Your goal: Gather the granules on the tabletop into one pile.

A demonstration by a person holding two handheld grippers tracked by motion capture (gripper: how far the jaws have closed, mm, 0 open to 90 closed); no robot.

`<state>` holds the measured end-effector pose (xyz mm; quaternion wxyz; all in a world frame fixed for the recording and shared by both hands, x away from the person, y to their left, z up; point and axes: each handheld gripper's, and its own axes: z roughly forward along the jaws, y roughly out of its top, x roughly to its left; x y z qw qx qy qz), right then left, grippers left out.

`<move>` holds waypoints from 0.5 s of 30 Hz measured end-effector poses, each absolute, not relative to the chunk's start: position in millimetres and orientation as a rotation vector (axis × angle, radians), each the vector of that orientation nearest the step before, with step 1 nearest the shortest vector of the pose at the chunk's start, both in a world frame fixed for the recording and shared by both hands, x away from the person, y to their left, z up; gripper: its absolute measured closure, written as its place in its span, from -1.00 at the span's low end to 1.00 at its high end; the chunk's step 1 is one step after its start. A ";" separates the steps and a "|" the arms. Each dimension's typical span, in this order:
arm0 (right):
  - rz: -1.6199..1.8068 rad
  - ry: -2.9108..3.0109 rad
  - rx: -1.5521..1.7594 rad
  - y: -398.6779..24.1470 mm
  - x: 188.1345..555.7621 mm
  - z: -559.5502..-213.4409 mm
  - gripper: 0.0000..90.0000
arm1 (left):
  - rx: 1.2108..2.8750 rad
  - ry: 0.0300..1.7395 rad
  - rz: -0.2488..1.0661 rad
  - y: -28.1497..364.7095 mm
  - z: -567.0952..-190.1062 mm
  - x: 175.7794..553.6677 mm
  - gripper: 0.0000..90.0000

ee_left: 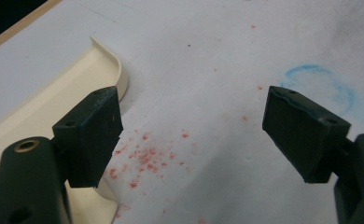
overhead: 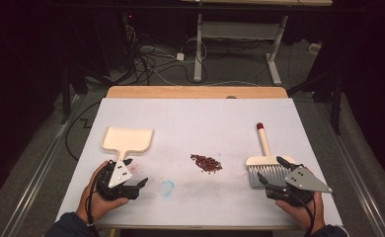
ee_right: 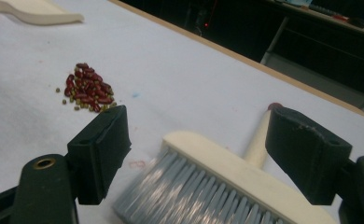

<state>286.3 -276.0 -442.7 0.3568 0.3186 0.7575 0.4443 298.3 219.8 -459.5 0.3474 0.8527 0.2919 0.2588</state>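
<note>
Over brush (ee_right: 217, 179), right claw (ee_right: 196, 156) agape

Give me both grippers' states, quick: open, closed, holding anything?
Left gripper: open, holding nothing, beside the dustpan.
Right gripper: open, holding nothing, jaws either side of the brush head.

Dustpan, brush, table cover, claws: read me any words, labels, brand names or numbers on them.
No readable text in these views.
Dustpan: plain cream, unmarked.
Brush: no label on the sides shown.
Table cover: a blue ring smudge and red specks, not writing.
Left claw, right claw: unmarked.
</note>
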 end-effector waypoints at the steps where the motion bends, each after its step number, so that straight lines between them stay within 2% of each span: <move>1: 1.134 1.960 0.816 -276.0 286.4 -443.5 -0.50 | 2.210 0.756 0.673 219.7 -459.3 298.4 -0.57; 15: 1.134 1.951 0.794 -271.4 286.1 -439.7 -0.50 | 2.212 0.749 0.668 220.8 -460.2 298.5 -0.57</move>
